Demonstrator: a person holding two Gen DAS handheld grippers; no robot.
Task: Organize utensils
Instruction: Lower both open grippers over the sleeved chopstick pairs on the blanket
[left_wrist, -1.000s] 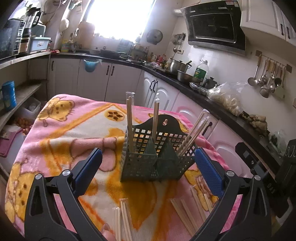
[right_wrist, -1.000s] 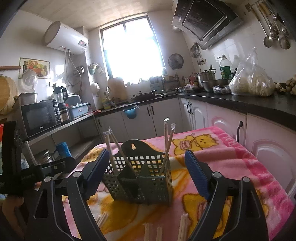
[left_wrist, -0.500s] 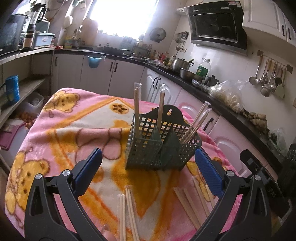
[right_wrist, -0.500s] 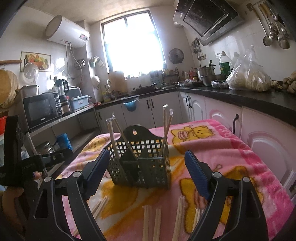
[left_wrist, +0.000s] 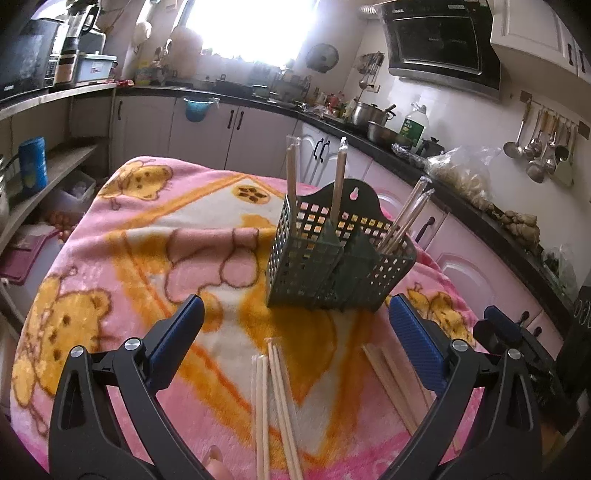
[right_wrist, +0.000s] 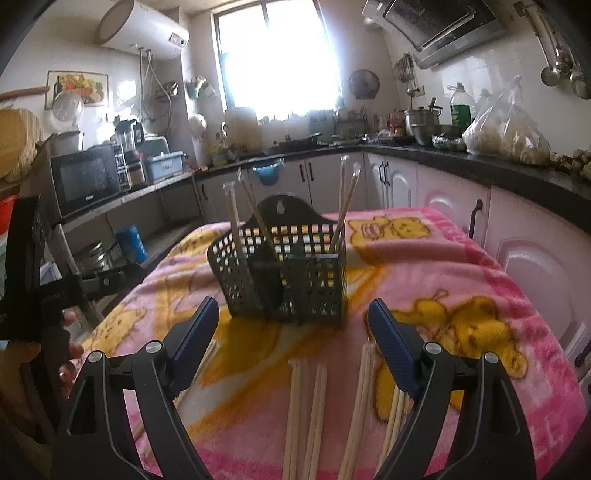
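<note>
A dark green perforated utensil basket stands upright on the pink bear blanket, with several wrapped chopstick pairs sticking up from its compartments. More wrapped chopsticks lie flat on the blanket in front of the basket. My left gripper is open, short of the basket, above the loose chopsticks, holding nothing. My right gripper is open too, also nearer than the basket and over the flat chopsticks.
Kitchen counters with pots and bags wrap around the table's far and right sides. Shelves with a blue can stand to the left. In the right wrist view a hand holds the other gripper at the left edge.
Both grippers have drawn back and up from the basket, so it looks farther away and more of the flat chopsticks show below. Both stay open.
</note>
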